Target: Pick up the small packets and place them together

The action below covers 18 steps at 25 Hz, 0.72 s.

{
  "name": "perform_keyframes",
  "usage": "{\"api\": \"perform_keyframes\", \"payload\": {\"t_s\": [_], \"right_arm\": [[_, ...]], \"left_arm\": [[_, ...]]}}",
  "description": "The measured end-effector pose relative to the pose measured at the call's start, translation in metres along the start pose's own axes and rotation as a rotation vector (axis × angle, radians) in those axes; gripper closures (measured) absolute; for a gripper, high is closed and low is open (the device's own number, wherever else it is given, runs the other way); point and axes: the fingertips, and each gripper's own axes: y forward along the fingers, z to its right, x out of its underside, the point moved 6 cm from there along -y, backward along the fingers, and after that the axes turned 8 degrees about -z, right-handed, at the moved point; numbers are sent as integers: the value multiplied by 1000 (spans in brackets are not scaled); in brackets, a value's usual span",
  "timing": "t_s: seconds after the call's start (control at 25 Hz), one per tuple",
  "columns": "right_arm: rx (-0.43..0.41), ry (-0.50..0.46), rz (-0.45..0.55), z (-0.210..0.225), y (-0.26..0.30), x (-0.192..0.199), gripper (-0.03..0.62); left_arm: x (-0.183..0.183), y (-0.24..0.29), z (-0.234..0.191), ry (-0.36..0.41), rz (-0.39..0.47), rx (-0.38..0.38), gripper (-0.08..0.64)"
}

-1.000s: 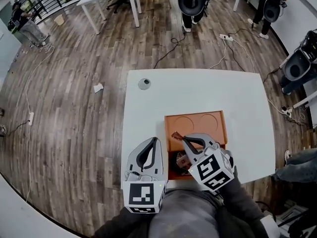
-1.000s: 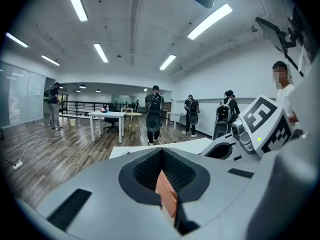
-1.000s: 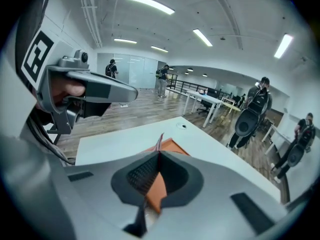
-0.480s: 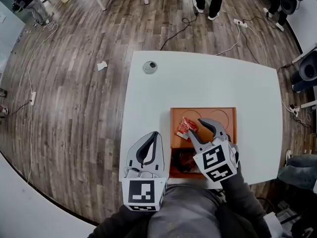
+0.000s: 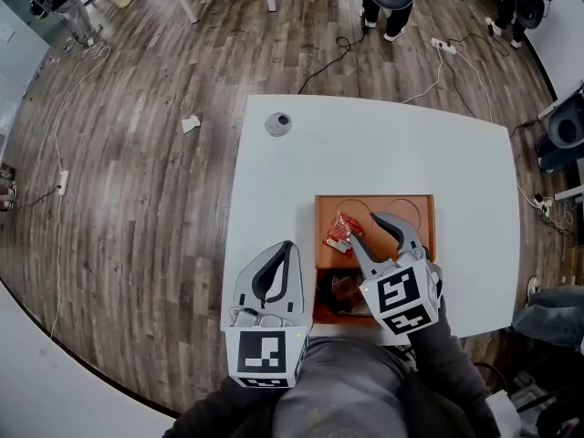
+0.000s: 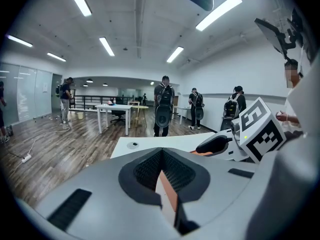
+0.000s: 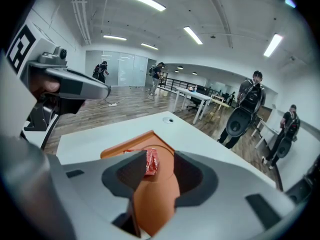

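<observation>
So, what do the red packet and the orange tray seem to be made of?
The red packet looks like thin plastic or foil film: its surface is crinkled and slightly shiny. The orange tray seems to be moulded plastic or perhaps pressed pulp, with a matte finish and round recesses formed in its floor. I cannot tell which.

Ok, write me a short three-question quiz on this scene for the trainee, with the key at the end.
1. True or false: the red packet lies on the bare white table, outside the orange tray.
2. Which gripper has its jaws apart? A) left gripper B) right gripper C) both
3. Fill in: in the head view, the small round object sits near the table's far ____ corner.

Key:
1. False: it lies in the tray.
2. B: the right gripper's jaws have just been opening, with nothing pressed between them; the left gripper is shut.
3. Left.
</observation>
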Motion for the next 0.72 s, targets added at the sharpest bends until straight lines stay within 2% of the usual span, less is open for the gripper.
{"api": "perform_keyframes", "payload": {"t_s": [0.24, 0.32, 0.36, 0.72], "right_arm": [[14, 3, -5, -12, -17, 17, 430], [40, 12, -13, -15, -25, 27, 558], [52, 18, -19, -17, -29, 33, 583], [79, 132, -88, -44, -52, 89, 586]], "left_arm": [[8, -10, 12, 21, 14, 36, 563], [11, -12, 19, 24, 8, 60, 563], [13, -12, 22, 28, 2, 75, 563], [37, -19, 57, 84, -46, 212, 563]]}}
